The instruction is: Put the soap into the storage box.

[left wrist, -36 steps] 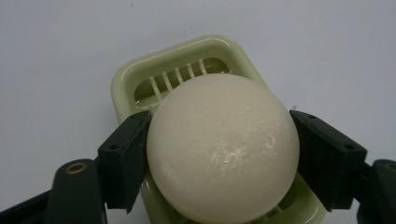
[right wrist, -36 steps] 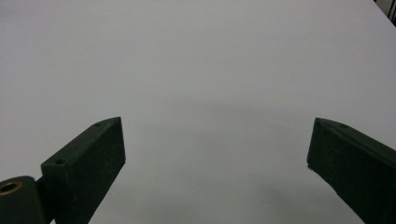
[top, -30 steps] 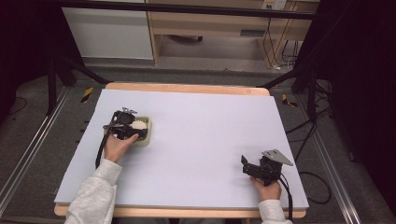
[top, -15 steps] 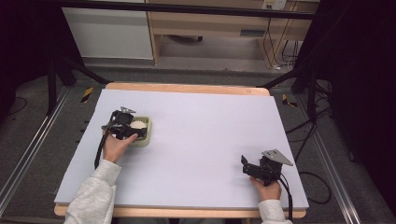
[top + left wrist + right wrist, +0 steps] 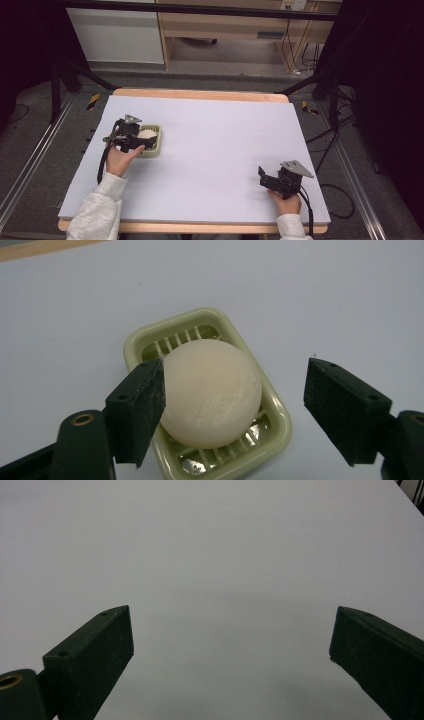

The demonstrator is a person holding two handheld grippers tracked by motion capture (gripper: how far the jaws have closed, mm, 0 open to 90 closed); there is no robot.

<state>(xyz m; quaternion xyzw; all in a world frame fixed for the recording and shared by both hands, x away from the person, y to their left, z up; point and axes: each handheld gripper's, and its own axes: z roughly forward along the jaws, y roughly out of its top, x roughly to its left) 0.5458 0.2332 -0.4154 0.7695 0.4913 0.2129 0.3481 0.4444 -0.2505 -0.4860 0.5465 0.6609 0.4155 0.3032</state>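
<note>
— Did the left gripper (image 5: 131,140) shift just now?

— Barely. Against a second ago it sits at nearly the same spot over the soap dish (image 5: 156,143), perhaps a touch nearer it. The right gripper (image 5: 276,181) hasn't budged from its place near the bench's (image 5: 220,130) front right corner.

— So where's the soap?

— The round, pale soap bar (image 5: 212,390) lies in the green slatted dish, on the left part of the bench. Seen from the left gripper view, one jaw stands right against the bar's side, looking like it touches, while the other jaw hangs well off to the far side, clear of both the bar and the dish.

— So it hasn't got hold of it?

— No. The jaws are spread wide around the bar, not pinching it. I'd judge it is lined up for a grasp and the closing is what's left; nothing has lifted.

— And the other one?

— Its jaws gape wide too, with bare bench between them. It looks idle, waiting its turn.
</note>
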